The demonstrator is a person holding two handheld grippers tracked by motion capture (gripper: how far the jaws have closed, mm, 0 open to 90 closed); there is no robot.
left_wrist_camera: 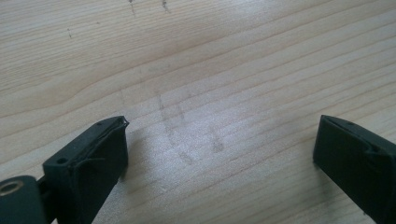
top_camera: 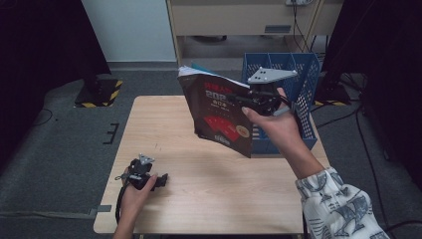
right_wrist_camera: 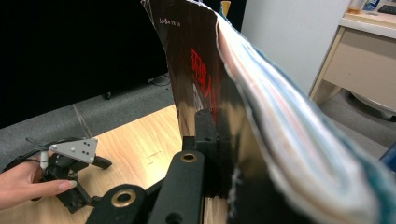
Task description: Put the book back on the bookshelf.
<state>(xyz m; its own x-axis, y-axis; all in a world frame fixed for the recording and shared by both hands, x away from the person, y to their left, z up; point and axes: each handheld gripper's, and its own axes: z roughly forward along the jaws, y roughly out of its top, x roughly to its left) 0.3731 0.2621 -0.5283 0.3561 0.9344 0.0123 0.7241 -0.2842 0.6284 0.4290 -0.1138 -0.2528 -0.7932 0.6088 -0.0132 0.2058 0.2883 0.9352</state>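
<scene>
A dark-covered book [top_camera: 219, 112] is clamped by its edge in the right tool [top_camera: 259, 97] and held upright in the air above the tabletop [top_camera: 199, 169], just beside the blue basket [top_camera: 303, 74]. The left tool [top_camera: 144, 174] is rested on the tabletop, jaws wide apart and empty. The carrying step is judged to be in hand; next, the book would need to be lined up over a basket compartment and lowered.
</scene>
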